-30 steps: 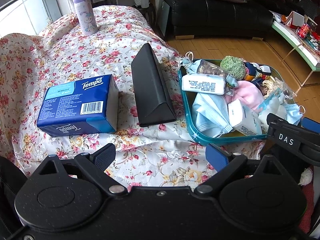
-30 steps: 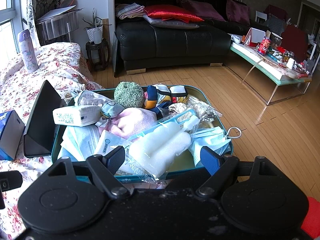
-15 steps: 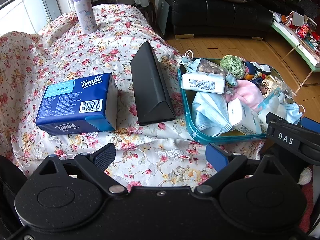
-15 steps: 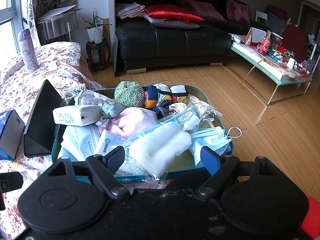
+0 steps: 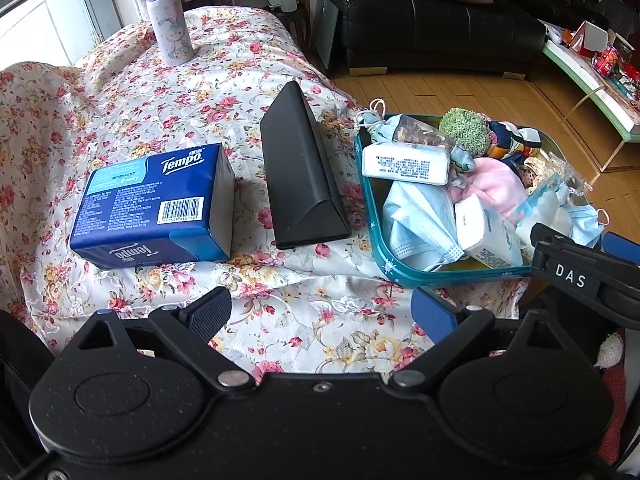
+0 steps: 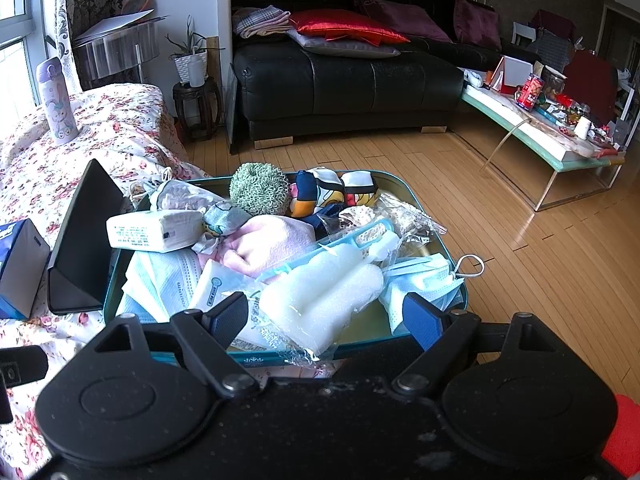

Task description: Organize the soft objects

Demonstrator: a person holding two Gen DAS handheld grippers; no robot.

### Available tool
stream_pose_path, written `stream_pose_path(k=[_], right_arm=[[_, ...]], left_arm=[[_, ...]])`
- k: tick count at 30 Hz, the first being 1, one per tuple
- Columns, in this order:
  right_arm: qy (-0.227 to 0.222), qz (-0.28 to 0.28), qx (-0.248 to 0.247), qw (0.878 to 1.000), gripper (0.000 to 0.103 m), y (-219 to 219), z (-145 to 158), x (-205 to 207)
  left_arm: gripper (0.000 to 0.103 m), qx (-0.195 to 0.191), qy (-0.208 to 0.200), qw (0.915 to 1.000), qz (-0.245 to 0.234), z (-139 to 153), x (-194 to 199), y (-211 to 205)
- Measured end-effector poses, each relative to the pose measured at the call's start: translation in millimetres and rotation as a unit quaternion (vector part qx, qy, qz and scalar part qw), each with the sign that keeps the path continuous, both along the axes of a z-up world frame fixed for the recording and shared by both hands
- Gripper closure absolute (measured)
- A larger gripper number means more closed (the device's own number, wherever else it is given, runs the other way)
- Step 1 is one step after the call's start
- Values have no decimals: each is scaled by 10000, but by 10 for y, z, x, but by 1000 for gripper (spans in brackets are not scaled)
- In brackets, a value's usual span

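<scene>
A teal tray (image 5: 374, 216) (image 6: 424, 206) on the floral cloth holds soft things: a white tissue pack (image 5: 404, 163) (image 6: 154, 230), blue face masks (image 5: 420, 226) (image 6: 420, 280), a pink cloth (image 5: 496, 186) (image 6: 264, 244), a green scrubber ball (image 5: 468, 126) (image 6: 260, 190), a printed plush (image 6: 336, 192) and a bagged white sponge (image 6: 324, 300). My left gripper (image 5: 322, 312) is open and empty above the cloth, in front of the tray's near left corner. My right gripper (image 6: 326, 318) is open and empty, its fingers either side of the bagged sponge at the tray's near edge.
A blue Tempo tissue box (image 5: 154, 208) and a black triangular case (image 5: 300, 172) lie left of the tray. A purple bottle (image 5: 166, 20) stands at the far end of the floral cloth. A black sofa (image 6: 344, 80), wooden floor and a cluttered low table (image 6: 552, 132) lie beyond.
The left wrist view has shifted slightly, so the box and case sit a little nearer. The right gripper has hardly moved. Both stay open.
</scene>
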State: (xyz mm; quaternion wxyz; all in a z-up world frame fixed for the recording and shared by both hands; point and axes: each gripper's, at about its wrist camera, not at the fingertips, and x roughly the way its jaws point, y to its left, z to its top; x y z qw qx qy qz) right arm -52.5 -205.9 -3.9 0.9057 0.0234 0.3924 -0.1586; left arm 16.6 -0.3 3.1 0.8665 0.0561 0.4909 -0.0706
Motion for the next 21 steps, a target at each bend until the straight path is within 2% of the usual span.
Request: stream_pose_path(k=[21], right_arm=[[44, 64, -37, 10000, 19, 15, -11, 29]], left_arm=[[9, 69, -48, 10000, -9, 24, 14, -2]])
